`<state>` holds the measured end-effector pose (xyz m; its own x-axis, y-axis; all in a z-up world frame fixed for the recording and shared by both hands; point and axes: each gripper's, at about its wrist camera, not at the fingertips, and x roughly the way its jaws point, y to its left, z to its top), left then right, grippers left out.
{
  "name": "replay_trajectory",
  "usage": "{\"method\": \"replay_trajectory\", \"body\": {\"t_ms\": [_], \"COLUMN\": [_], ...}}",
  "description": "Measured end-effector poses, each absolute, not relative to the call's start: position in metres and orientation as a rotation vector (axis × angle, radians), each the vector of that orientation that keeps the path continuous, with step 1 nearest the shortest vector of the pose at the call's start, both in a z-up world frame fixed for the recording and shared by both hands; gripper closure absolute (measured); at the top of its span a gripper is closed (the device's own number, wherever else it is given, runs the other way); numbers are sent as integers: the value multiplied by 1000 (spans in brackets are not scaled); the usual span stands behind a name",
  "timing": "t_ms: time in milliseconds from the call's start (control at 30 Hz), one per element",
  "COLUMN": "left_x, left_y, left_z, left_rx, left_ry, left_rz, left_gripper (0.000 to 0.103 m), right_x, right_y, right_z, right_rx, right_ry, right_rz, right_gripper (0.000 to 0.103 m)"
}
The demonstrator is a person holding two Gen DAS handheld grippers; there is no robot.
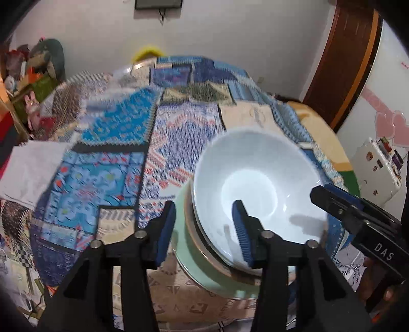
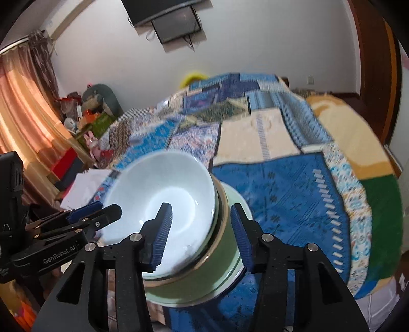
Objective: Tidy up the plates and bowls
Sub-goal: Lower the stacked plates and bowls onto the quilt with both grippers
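While the white bowl [image 1: 258, 189] sits nested on top of a stack of dishes, with a pale green plate [image 1: 189, 258] at the bottom, I hold both tools at its rim from opposite sides. The stack rests on a patchwork quilt [image 1: 107, 153] spread over a bed. My left gripper [image 1: 204, 229] has its fingers apart, one blue pad [image 1: 241, 229] over the bowl's inside and the other outside the stack's edge. My right gripper [image 2: 200, 235] is likewise spread, straddling the bowl wall and the green-sided dish [image 2: 219, 258] beneath it; neither clamps anything. A dark screen [image 2: 176, 23] hangs on the wall beyond.
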<state>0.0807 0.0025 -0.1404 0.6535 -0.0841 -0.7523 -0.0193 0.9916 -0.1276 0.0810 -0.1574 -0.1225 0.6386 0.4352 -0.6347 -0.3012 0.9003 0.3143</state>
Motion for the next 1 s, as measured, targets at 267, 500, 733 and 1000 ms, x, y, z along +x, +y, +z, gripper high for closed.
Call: {"method": "replay_trajectory", "body": {"t_ms": [267, 500, 733, 1000], "left_x": [40, -4, -34, -53], "left_y": [2, -3, -2, -4], "left_z": [-76, -31, -7, 5], "left_rx": [-110, -88, -85, -71], "left_ry": [655, 489, 378, 286], "left_rz": [-42, -60, -69, -58], "left_gripper": [46, 37, 21, 2], "right_x": [52, 18, -9, -15], "right_y": [-162, -171, -172, -172], "right_z": [-76, -37, -16, -10], "right_rx": [173, 178, 145, 143], "right_ry": [616, 454, 335, 275], "right_rz": [460, 497, 489, 489], "right_gripper": [55, 44, 26, 12]}}
